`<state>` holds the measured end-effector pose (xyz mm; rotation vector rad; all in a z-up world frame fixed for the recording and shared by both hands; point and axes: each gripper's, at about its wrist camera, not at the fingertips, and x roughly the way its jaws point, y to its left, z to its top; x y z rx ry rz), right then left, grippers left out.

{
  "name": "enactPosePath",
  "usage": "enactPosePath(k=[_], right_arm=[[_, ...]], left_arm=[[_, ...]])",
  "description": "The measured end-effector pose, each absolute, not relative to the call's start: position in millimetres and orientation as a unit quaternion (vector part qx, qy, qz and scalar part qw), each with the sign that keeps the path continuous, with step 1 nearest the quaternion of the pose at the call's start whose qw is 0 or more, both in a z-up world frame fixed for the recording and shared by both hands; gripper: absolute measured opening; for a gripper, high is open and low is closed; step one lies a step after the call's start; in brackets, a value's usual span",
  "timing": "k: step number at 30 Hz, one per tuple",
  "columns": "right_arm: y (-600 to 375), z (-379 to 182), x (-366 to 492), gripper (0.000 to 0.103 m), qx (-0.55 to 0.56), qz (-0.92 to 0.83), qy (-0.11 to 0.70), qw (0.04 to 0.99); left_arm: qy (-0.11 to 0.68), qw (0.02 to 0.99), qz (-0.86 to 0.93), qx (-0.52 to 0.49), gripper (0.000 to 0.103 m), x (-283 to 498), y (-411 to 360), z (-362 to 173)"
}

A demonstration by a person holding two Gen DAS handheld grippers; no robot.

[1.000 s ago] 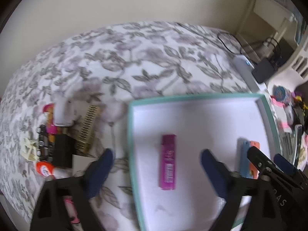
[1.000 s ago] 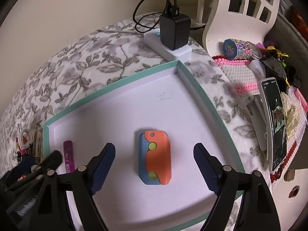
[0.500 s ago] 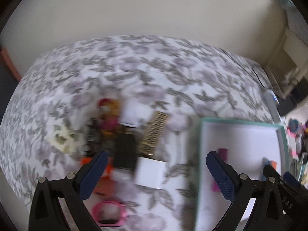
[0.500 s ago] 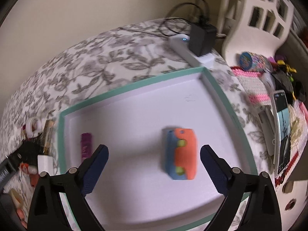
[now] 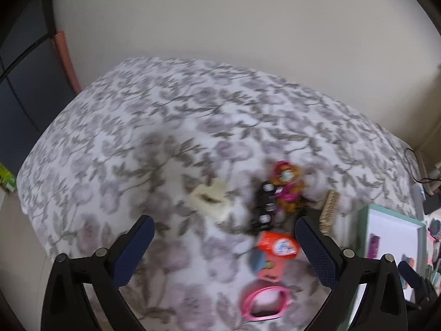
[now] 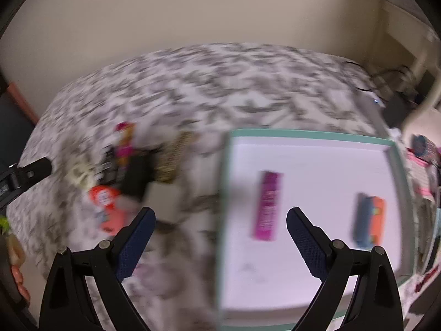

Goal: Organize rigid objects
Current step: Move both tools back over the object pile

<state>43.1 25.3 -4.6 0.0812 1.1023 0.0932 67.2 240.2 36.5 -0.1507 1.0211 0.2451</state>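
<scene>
Two items, purple bar (image 6: 266, 205) and orange-blue block (image 6: 369, 222), sit in teal tray (image 6: 308, 133); cluttered pile (image 5: 275, 207) on bedspread (image 5: 165, 127) remains; left gripper (image 5: 224, 251) and right gripper (image 6: 220, 237) both gape empty.

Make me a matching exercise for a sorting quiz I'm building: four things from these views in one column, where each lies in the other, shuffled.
Things:
1. magenta tube
2. pink ring
3. orange and blue block
4. cream clip

Places:
A. on the floral bedspread, nearest the left gripper
B. in the teal-rimmed tray, right side
C. on the bedspread, left of the toy pile
D. in the tray, left side

Pairs: 1-D, 2-A, 3-B, 4-C
</scene>
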Motion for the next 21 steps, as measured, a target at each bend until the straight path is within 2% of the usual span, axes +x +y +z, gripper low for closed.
enactPosePath(k=[6,14,21], right_arm=[[80.6,-19.6,35.2,0.096,0.000,0.095,0.547,0.832],[104.9,-49.2,30.6,0.096,-0.004,0.108,0.589,0.801],[125.5,-57.4,20.7,0.096,-0.007,0.131,0.600,0.789]], left_arm=[[0.525,0.836,0.137,-0.081,0.103,57.6,268.0,12.6],[0.593,0.787,0.148,-0.082,0.103,54.4,285.2,-35.0],[0.606,0.770,0.166,-0.111,0.103,49.8,302.7,-46.5]])
